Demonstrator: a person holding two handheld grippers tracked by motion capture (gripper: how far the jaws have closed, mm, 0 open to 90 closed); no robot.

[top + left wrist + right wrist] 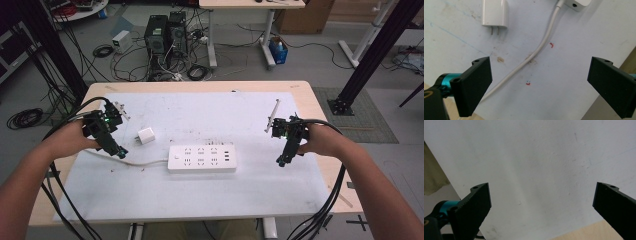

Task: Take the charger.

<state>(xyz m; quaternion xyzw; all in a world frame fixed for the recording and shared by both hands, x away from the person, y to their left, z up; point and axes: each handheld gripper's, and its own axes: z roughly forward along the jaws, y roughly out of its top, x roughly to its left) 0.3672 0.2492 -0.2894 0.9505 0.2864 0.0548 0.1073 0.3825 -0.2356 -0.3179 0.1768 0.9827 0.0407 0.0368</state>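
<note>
While held over mat [200, 190], left tongs [539, 82], right tongs [541, 205] gape wide, apparently empty.

Both forearms reach in from the bottom corners of the high view, each hand wrapped around its tool. The left gripper [121, 151] tilts down and inward, its jaws spread wide with nothing between them. The right gripper [281, 161] points down and slightly inward, jaws likewise wide apart and empty.
</note>
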